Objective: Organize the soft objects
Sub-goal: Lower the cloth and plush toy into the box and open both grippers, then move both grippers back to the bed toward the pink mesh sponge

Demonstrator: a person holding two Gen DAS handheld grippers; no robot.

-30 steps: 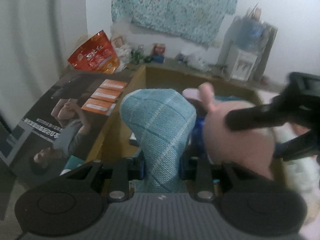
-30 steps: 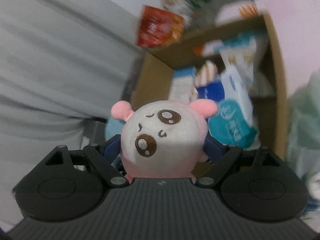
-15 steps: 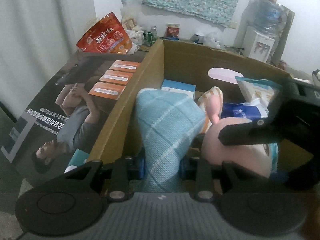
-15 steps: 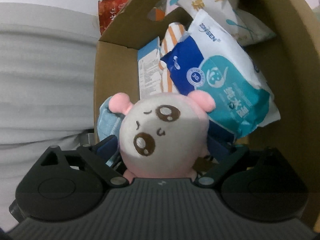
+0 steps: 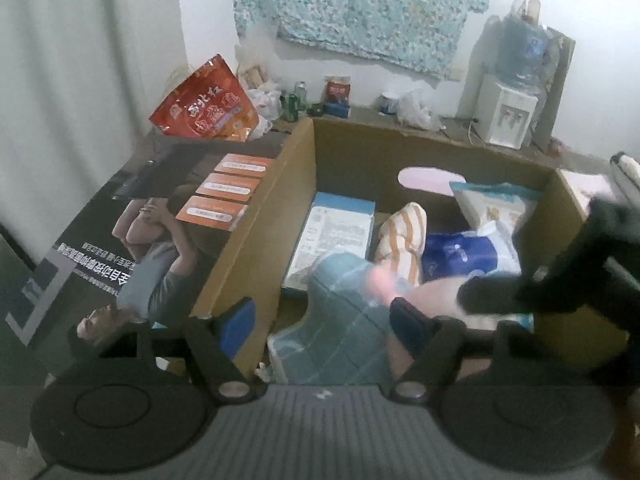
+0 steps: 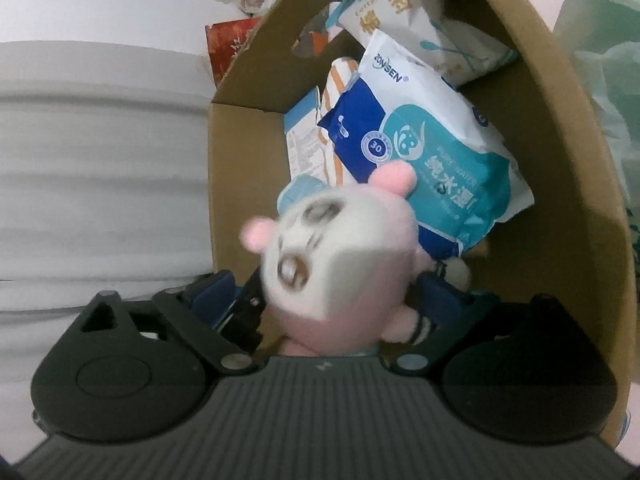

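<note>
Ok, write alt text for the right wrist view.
A blurred pink and white plush sits between the wide-open fingers of the right gripper, over an open cardboard box. Behind it in the box lie a wipes pack, a striped cloth and a swab bag.

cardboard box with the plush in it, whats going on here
A person with a gripper in each hand is putting soft things into the cardboard box. The left gripper is open, and the blue checked cloth is blurred between its spread fingers, apparently just let go. The right gripper looks open too, with the pink-eared plush toy tipping toward a wet wipes pack already in the box.
</note>
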